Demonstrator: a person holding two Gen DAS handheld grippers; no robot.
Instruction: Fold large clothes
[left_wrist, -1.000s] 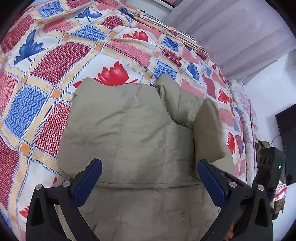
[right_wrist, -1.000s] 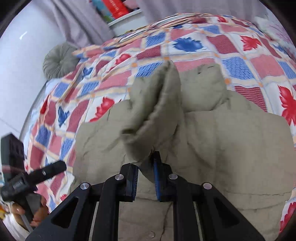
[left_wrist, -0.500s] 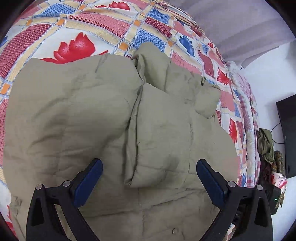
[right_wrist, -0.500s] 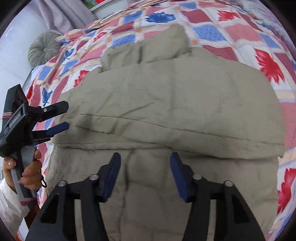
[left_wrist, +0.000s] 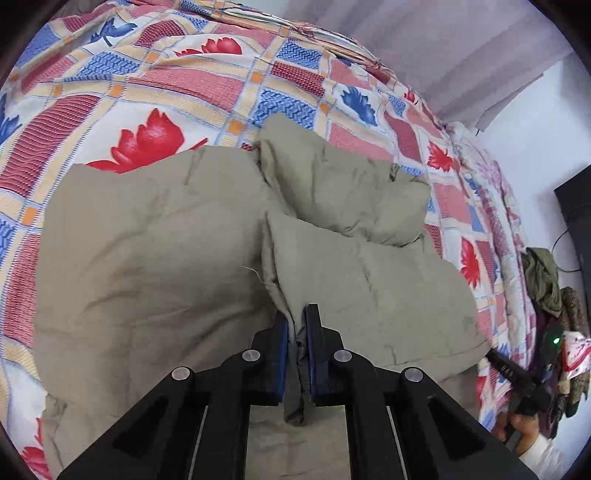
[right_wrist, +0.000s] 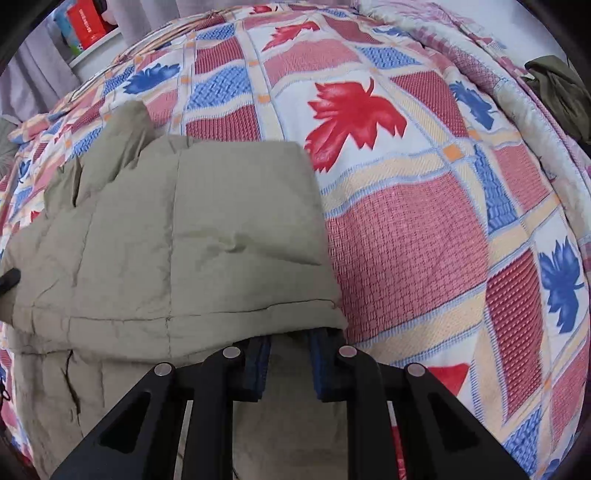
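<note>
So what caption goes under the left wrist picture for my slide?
Left tongs pinch a fold of the puffy olive-green quilted jacket on the red-and-blue leaf-patterned bedspread.

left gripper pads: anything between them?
Yes. Left wrist view: left gripper is shut on a fold of the khaki jacket, cloth pinched between its pads.

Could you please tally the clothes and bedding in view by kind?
Clothes: 2, the khaki coat and an olive garment beside the bed.
Bedding: 2, the leaf-print bedspread and a quilt at its edge.
Total: 4
</note>
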